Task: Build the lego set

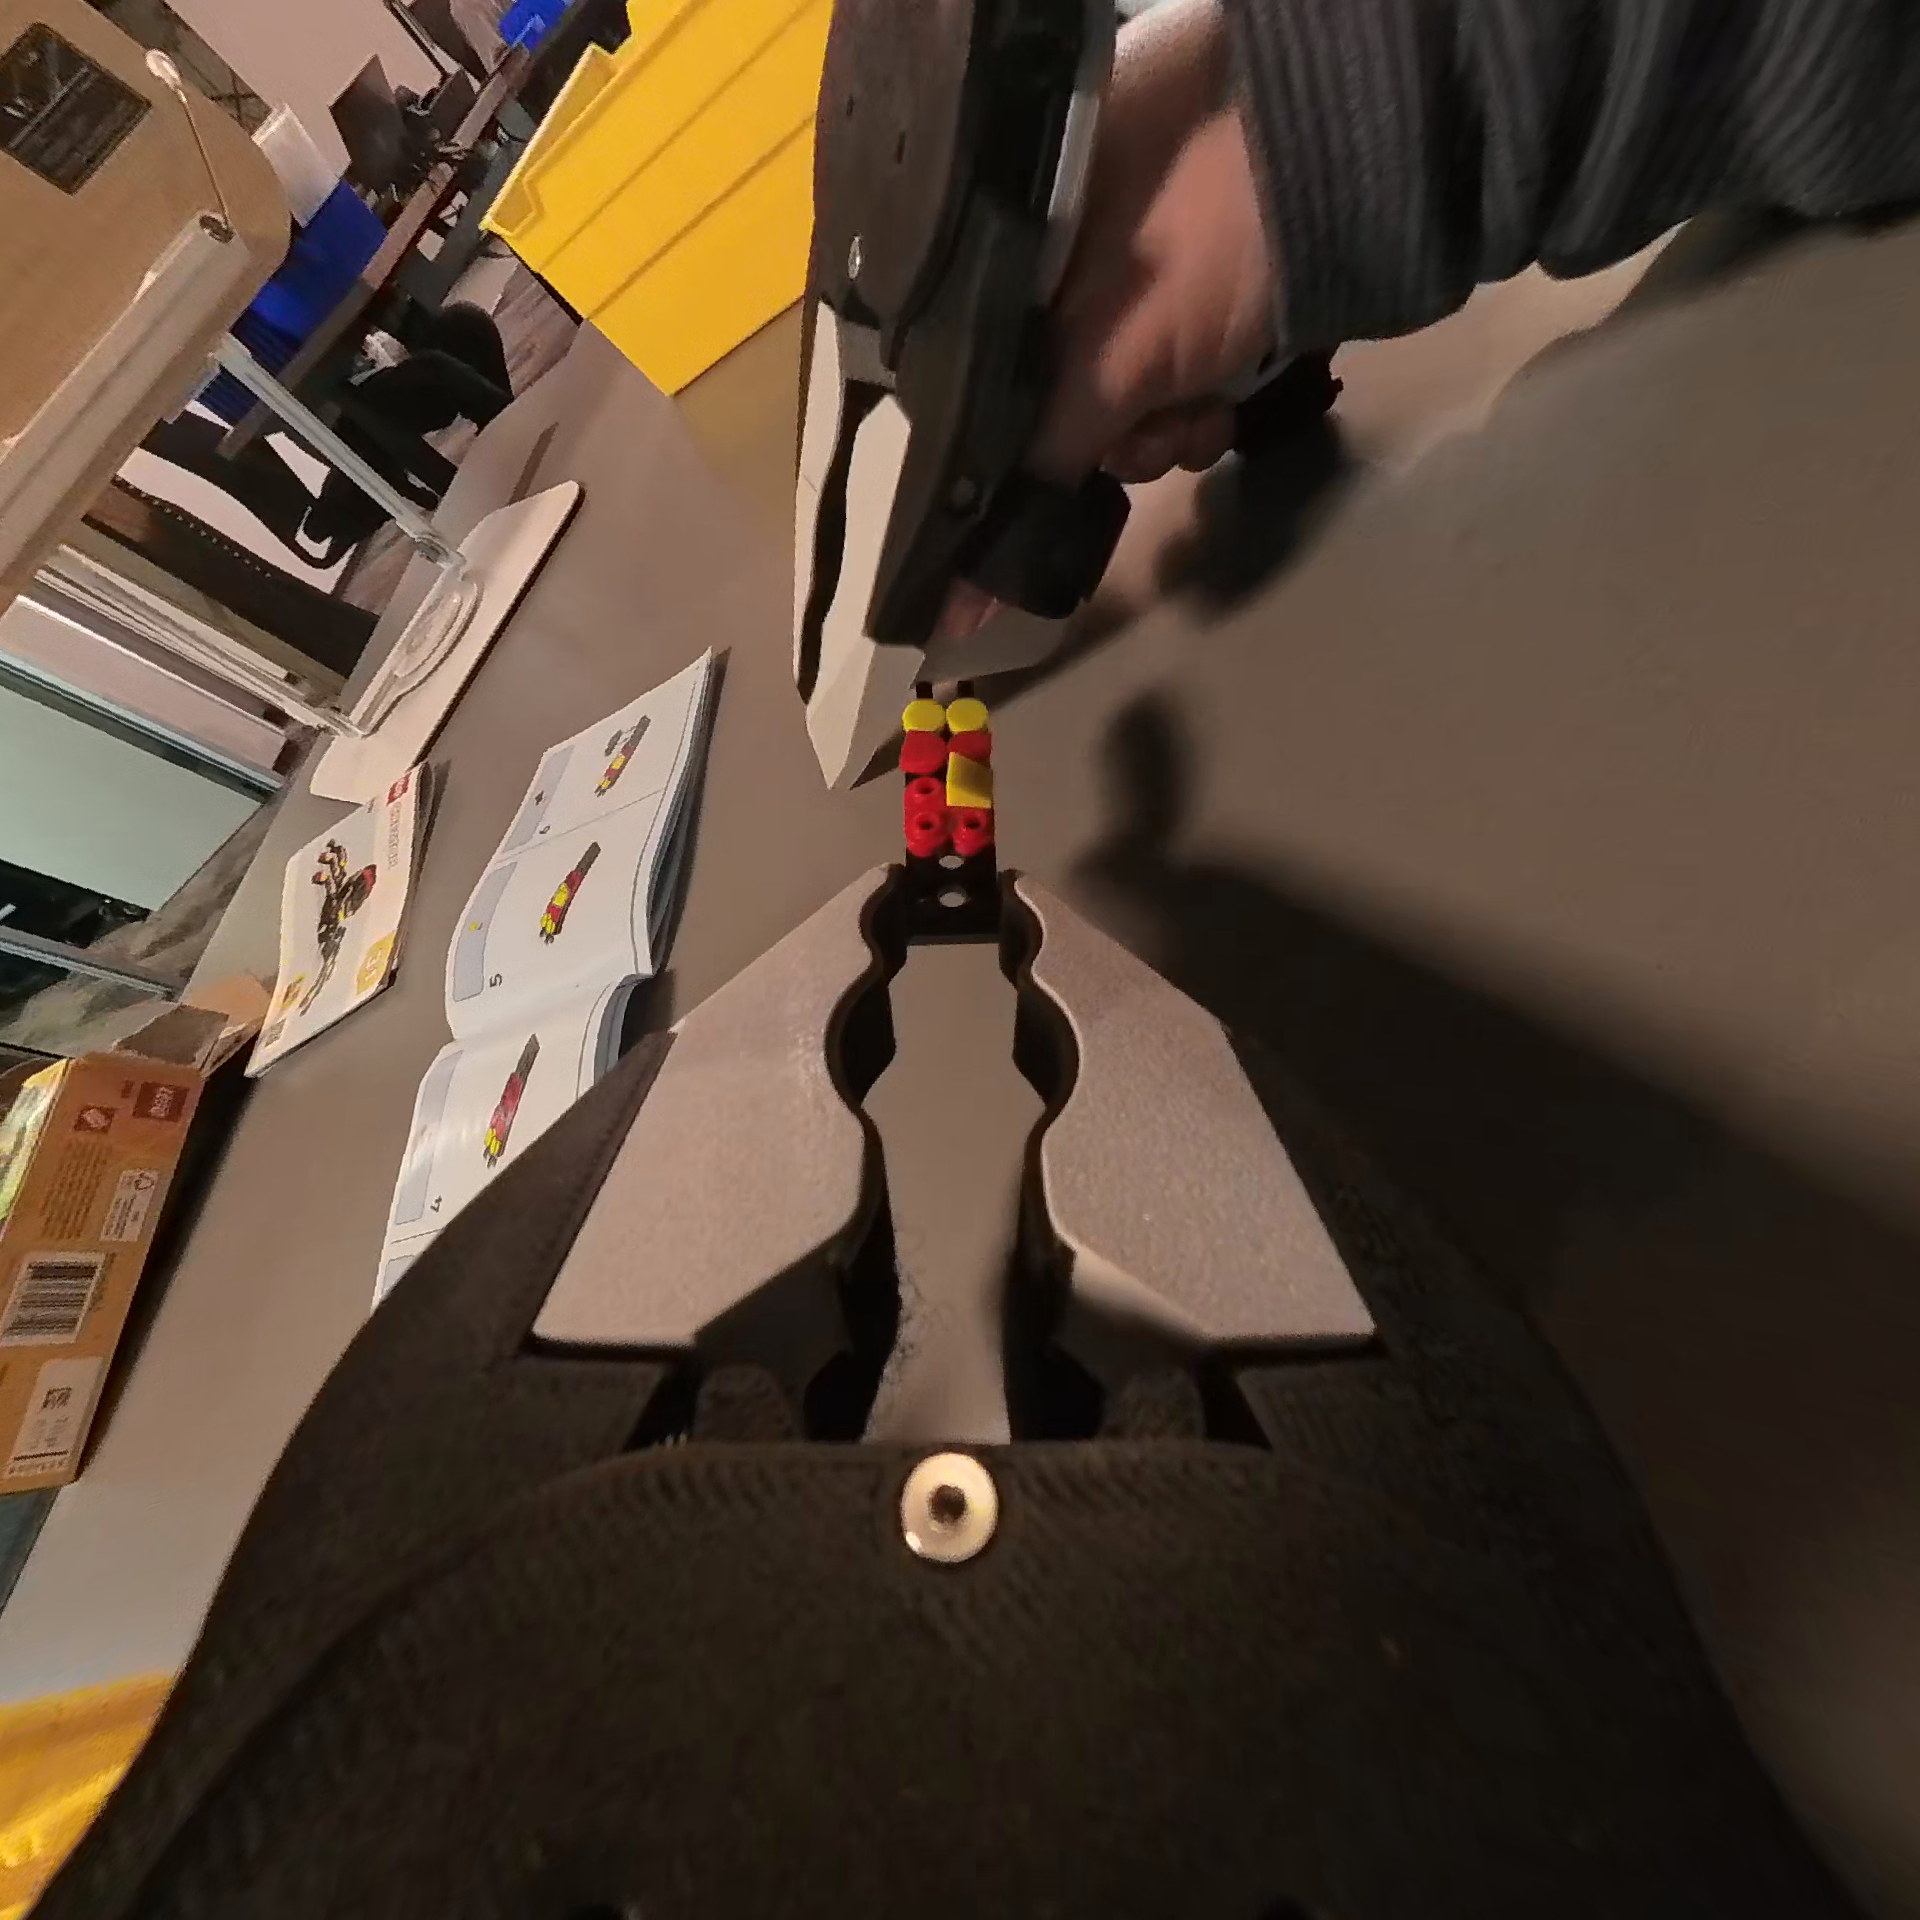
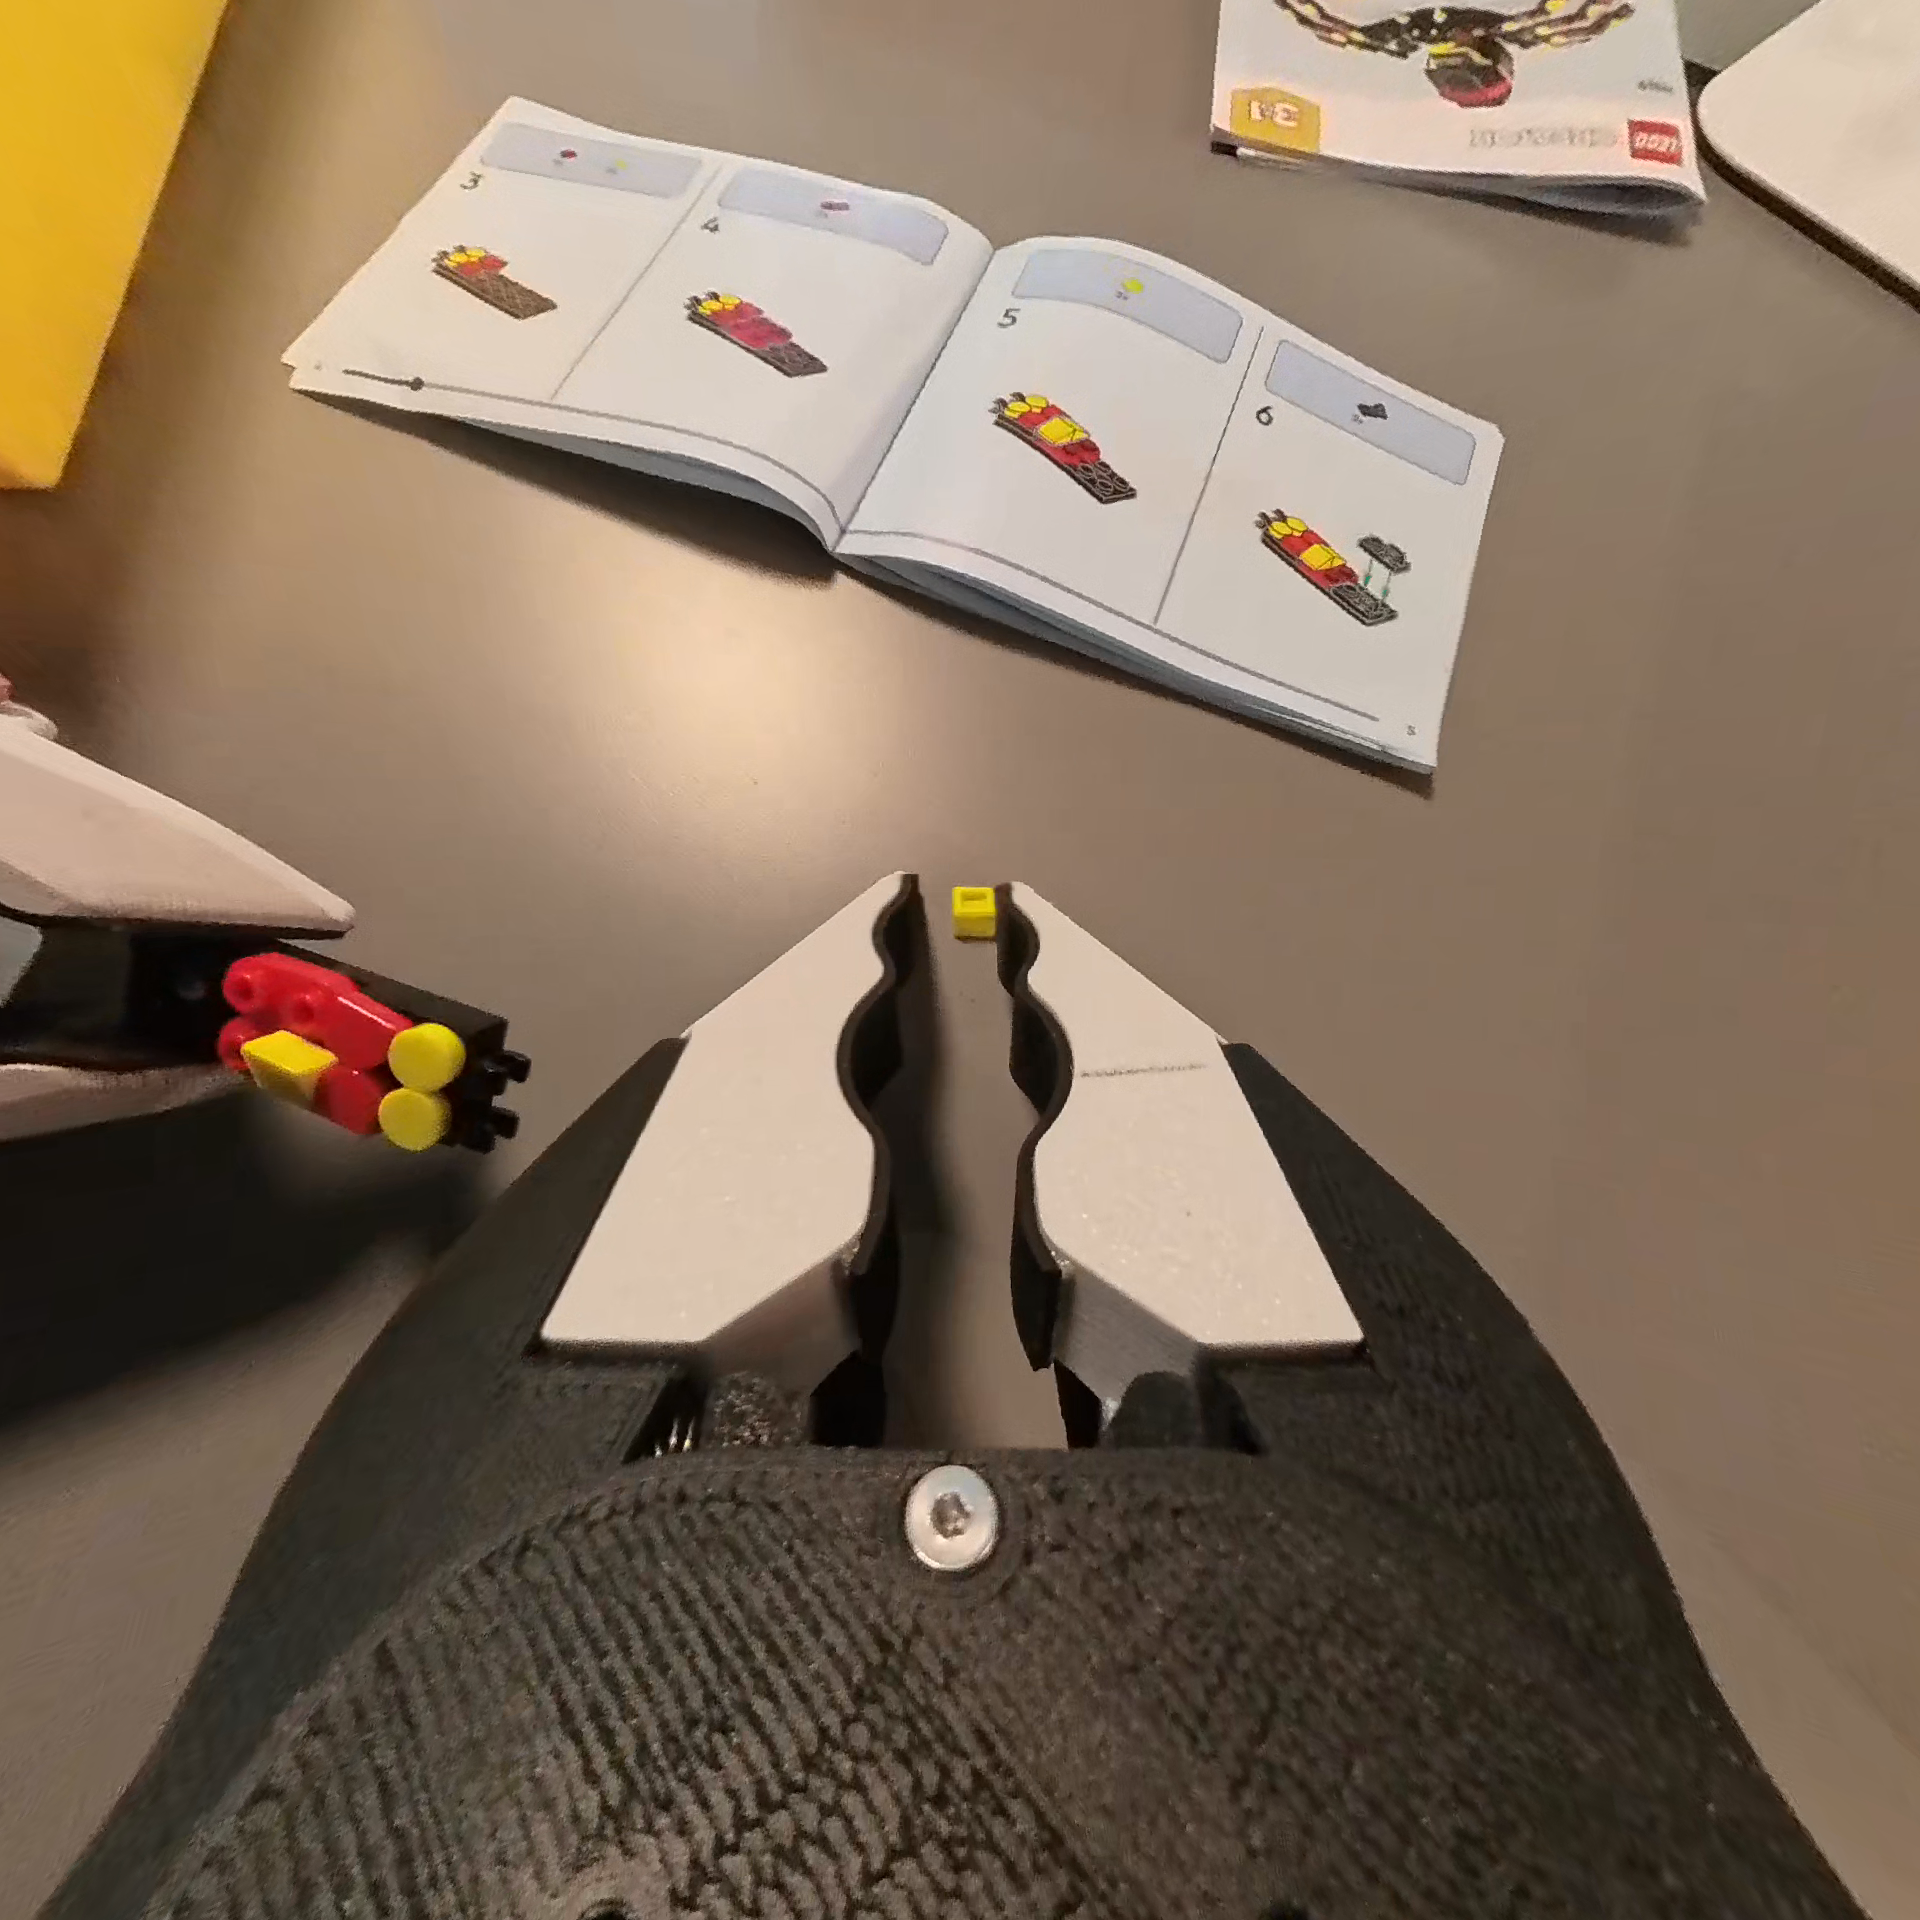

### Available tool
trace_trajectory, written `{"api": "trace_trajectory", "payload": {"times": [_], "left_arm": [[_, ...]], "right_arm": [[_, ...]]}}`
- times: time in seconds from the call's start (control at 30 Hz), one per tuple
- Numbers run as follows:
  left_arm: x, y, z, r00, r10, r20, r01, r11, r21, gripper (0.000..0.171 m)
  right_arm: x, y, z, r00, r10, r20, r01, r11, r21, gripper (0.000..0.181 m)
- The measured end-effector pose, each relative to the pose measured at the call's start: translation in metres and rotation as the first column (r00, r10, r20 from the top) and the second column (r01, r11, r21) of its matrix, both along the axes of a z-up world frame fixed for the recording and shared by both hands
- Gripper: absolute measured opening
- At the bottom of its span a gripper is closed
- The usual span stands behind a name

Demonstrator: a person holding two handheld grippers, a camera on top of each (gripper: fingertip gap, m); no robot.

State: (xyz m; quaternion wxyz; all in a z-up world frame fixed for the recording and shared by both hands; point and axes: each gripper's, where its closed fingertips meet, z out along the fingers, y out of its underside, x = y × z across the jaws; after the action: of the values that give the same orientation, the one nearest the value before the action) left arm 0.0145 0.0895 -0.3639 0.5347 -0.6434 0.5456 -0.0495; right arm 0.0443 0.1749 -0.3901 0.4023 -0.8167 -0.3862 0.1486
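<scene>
The left gripper (image 1: 948,883) clamps the black base of the lego assembly (image 1: 948,805) (red and yellow pieces on top), holding it above the grey desk (image 2: 675,727). The right gripper (image 2: 961,888) is narrowly parted, a small yellow brick (image 2: 972,912) between its tips; whether they grip it I cannot tell. An open instruction booklet (image 2: 935,416) lies beyond, a closed booklet (image 2: 1455,104) farther off.
</scene>
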Motion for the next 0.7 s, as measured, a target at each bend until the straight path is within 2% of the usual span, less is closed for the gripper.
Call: {"api": "trace_trajectory", "payload": {"times": [0.23, 0.47, 0.7], "left_arm": [[-0.0004, -0.0004, -0.0006, 1.000, 0.002, -0.001, -0.002, 1.000, -0.005, 0.016], [-0.0001, -0.0011, -0.0023, 1.000, 0.000, -0.015, 0.000, 1.000, -0.004, 0.016], [0.0003, -0.0025, -0.0033, 1.000, -0.004, -0.026, 0.004, 1.000, 0.004, 0.016]], "right_arm": [[0.0060, -0.0021, 0.0008, 1.000, -0.019, 0.019, 0.019, 0.999, 0.031, 0.019], [0.0032, -0.0058, -0.0002, 1.000, 0.025, 0.017, -0.025, 1.000, 0.018, 0.005], [0.0042, -0.0039, 0.0001, 1.000, 0.021, -0.022, -0.022, 1.000, -0.023, 0.013]]}}
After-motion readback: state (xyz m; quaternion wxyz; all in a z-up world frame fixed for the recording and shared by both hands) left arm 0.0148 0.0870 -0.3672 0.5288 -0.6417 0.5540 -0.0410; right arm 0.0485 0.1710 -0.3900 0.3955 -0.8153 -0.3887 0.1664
